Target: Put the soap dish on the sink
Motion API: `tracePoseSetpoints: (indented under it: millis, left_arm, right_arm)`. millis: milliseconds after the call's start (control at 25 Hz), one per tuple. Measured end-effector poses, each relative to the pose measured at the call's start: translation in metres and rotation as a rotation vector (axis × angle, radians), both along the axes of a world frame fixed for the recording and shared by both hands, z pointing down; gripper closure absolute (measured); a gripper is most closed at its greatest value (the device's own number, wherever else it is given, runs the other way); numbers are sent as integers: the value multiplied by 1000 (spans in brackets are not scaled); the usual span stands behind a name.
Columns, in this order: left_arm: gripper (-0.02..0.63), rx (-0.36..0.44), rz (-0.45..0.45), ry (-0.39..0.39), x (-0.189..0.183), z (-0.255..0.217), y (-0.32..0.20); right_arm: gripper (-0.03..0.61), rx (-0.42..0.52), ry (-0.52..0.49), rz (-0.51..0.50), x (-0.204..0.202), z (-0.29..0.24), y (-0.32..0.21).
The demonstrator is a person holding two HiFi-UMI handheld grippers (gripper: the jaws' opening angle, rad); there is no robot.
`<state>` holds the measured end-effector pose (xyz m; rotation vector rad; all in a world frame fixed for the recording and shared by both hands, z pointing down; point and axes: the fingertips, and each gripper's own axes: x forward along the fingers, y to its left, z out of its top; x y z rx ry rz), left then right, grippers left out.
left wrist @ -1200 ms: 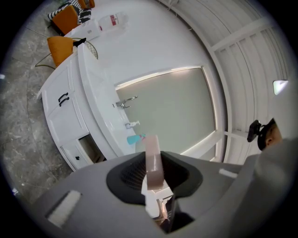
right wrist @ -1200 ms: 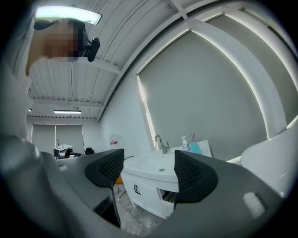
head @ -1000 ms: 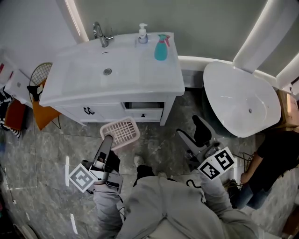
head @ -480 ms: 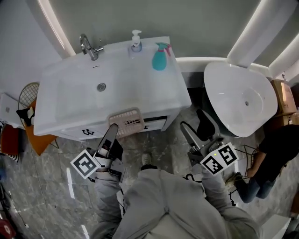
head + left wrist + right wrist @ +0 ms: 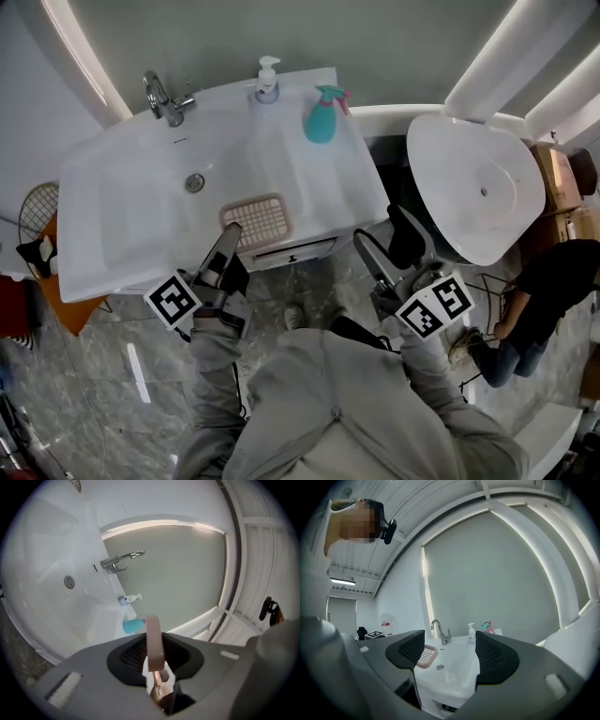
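Left claw [image 5: 231, 234] is clamped shut on the near rim of the pink dish [image 5: 257, 221], and I'd guess it's pinched by the edge like that so the whole basket part sticks out ahead of the tips and can go down flat without the claw hitting anything. From the head view the dish sits level over the front right part of the sink [image 5: 131, 202], just right of the drain [image 5: 194, 182] and close to the front lip. The tap [image 5: 161, 92], pump bottle [image 5: 267, 79] and teal sprayer [image 5: 321, 116] are all along the back of the sink, well clear of it. Can't tell if the dish is actually touching the surface yet or just hovering over it. In the left claw's own view the rim shows as a thin pink strip squeezed right between the pads. Right claw [image 5: 386, 246] has its jaws apart with nothing in them and hangs off the sink's front right corner, probably just parked out of the way. Looks nearly done to me, only the set-down and release left
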<state>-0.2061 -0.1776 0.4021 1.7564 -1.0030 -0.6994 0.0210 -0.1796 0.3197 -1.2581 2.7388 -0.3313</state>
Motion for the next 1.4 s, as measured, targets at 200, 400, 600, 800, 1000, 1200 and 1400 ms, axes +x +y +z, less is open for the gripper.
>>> tracePoseSetpoints:
  millis: [200, 400, 600, 800, 1000, 1200, 1400]
  left_arm:
    - [470, 5, 49, -9, 8, 9, -33]
    - [469, -34, 75, -46, 23, 35, -70]
    - [469, -102, 86, -32, 33, 69, -106]
    - [470, -161, 68, -3, 35, 101, -138]
    - [469, -204, 73, 10, 44, 123, -157]
    - [469, -242, 64, 17, 47, 140, -166]
    - [469, -262, 87, -22, 52, 148, -172]
  right_arm:
    - [239, 8, 7, 20, -1, -2, -16]
    - [239, -3, 3, 34, 7, 4, -36]
    - [239, -14, 8, 54, 23, 8, -57]
    - [239, -40, 21, 75, 40, 18, -77]
    - [239, -67, 23, 91, 52, 25, -92]
    - [239, -85, 25, 106, 60, 30, -103]
    - [239, -95, 24, 113, 66, 34, -109]
